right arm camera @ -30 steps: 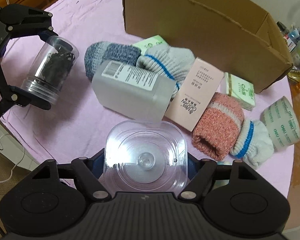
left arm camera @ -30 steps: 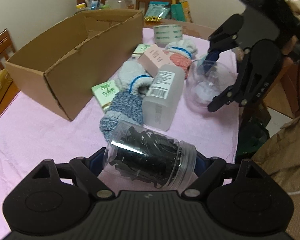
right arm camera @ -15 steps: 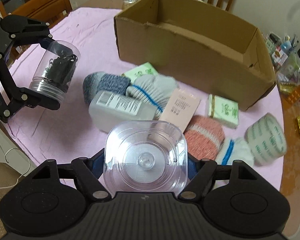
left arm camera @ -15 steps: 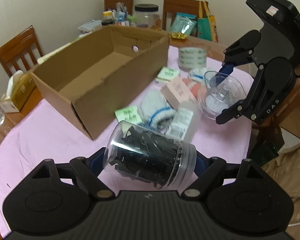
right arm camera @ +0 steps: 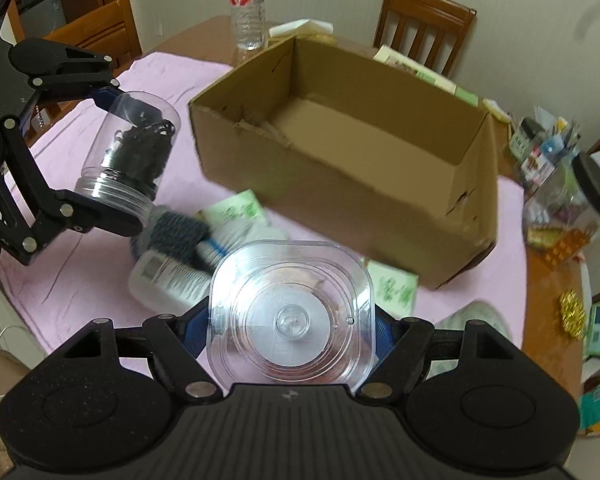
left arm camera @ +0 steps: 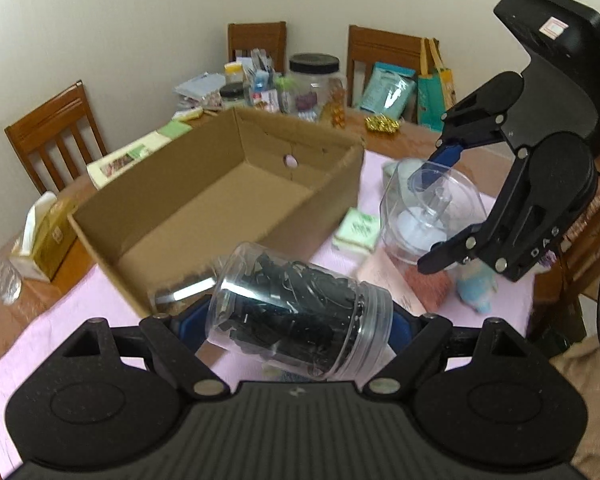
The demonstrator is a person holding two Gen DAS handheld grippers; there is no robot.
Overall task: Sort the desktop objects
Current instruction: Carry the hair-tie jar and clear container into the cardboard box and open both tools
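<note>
Above the pink tablecloth [right arm camera: 80, 280] we are holding two containers aloft: our left gripper [left arm camera: 296, 324] is clamping a clear round jar of black clips [left arm camera: 296, 316] (lying sideways), and our right gripper [right arm camera: 292, 324] is gripping a clear square-shouldered plastic jar [right arm camera: 290, 312]. Beyond both is sitting an open brown cardboard box [right arm camera: 340, 184].

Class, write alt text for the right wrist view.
The right gripper clamps a clear square container above a pink-clothed table. Ahead sits an open cardboard box; at left, the left gripper holds a clear jar of black items.
</note>
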